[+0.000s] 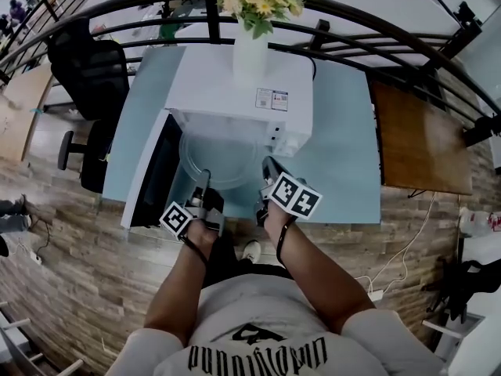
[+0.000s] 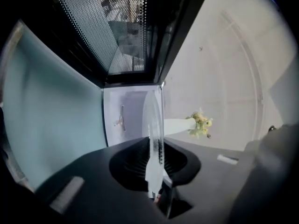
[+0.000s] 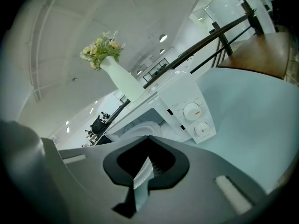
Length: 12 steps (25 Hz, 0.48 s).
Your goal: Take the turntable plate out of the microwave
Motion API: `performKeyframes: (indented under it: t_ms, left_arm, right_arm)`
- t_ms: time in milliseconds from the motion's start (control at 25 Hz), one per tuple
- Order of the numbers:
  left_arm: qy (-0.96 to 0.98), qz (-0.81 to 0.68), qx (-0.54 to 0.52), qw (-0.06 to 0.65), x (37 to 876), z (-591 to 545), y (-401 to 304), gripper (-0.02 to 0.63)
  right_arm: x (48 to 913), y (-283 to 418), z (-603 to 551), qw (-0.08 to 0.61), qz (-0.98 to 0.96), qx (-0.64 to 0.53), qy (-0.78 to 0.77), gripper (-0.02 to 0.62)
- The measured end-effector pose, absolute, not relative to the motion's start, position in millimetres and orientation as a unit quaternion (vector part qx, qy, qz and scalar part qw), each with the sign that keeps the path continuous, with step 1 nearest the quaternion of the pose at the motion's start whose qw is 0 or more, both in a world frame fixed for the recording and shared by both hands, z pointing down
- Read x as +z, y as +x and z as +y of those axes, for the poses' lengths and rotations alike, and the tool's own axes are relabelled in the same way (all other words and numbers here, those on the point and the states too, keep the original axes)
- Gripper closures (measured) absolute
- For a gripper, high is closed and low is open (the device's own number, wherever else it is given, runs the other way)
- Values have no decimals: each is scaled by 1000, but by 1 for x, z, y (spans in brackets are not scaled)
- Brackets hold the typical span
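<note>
The clear glass turntable plate (image 1: 223,157) hangs just in front of the open cavity of the white microwave (image 1: 244,92), held at its near rim from both sides. My left gripper (image 1: 202,182) is shut on the left part of the rim; in the left gripper view the plate (image 2: 153,125) stands edge-on between the closed jaws of the left gripper (image 2: 155,164). My right gripper (image 1: 268,168) is shut on the right part of the rim, and the ribbed glass edge (image 3: 142,172) shows pinched in the right gripper (image 3: 144,169). The microwave door (image 1: 153,171) stands swung open to the left.
A white vase of flowers (image 1: 252,44) stands on top of the microwave. The microwave sits on a light blue table (image 1: 344,155), with a wooden table (image 1: 423,139) to the right. A black office chair (image 1: 86,73) is at the left, and a dark railing (image 1: 368,18) runs behind.
</note>
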<state>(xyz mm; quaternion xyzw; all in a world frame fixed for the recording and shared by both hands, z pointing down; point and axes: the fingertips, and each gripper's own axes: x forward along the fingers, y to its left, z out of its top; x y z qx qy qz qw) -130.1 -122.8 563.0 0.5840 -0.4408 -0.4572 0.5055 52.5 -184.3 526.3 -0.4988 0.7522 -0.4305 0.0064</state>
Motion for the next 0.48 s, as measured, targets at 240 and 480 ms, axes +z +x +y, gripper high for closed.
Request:
performKeyframes:
  t_ms: [240,480]
  left_arm:
    - [585,-438,-458,505,553,-102,-129,510]
    - [588,-433,-460,505,540,-84,-129,511]
  right_arm:
    - [505,60,-172,11,764,-412,-496,594]
    - [484,61,-161,11,779,-394,-487,594]
